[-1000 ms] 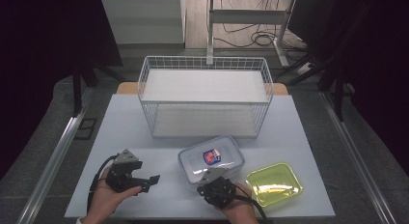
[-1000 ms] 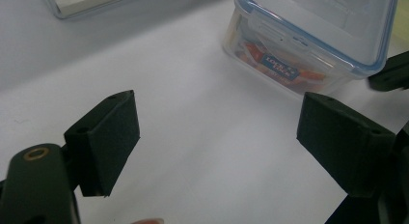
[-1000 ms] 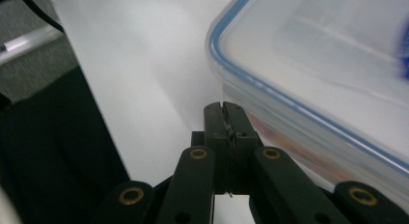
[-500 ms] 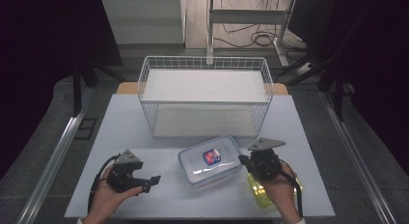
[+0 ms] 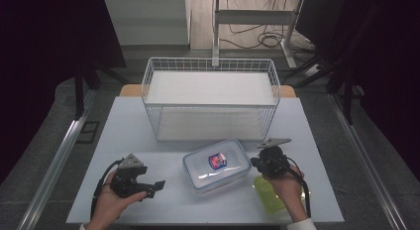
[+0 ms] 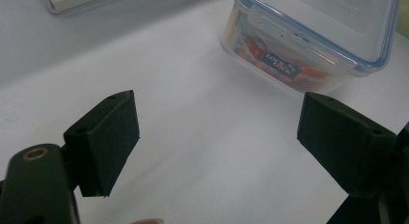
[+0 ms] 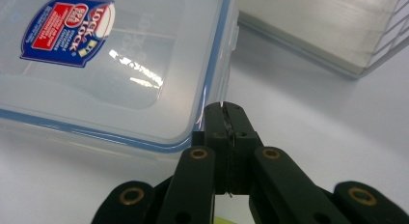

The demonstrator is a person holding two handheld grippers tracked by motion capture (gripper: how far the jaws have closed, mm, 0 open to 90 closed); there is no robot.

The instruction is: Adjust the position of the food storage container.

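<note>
Room: dark surroundings, cables on the floor beyond my pale table [image 5: 148, 126].
Wire basket [image 5: 210, 103]: largest thing on the table, standing at its far side; I place everything else from it.
Clear box [image 5: 216, 163]: lidded, blue-rimmed, red-and-blue label on top; it lies just in front of the basket, near the middle.
Yellow-green tub [image 5: 267, 195]: in front of the basket's right end, partly under my right hand.
Left gripper [image 5: 151, 187]: in front of the basket's left end, jaws wide apart, holding nothing; the box sits well ahead of its tips.
Right gripper [image 7: 225, 119]: jaws pressed together on nothing, tips right at the box's right edge by the lid rim; I cannot tell whether they touch.
Step, as I judge it: working the side latch; I would keep the closed tips low against the flap and steady the box with the left.
</note>
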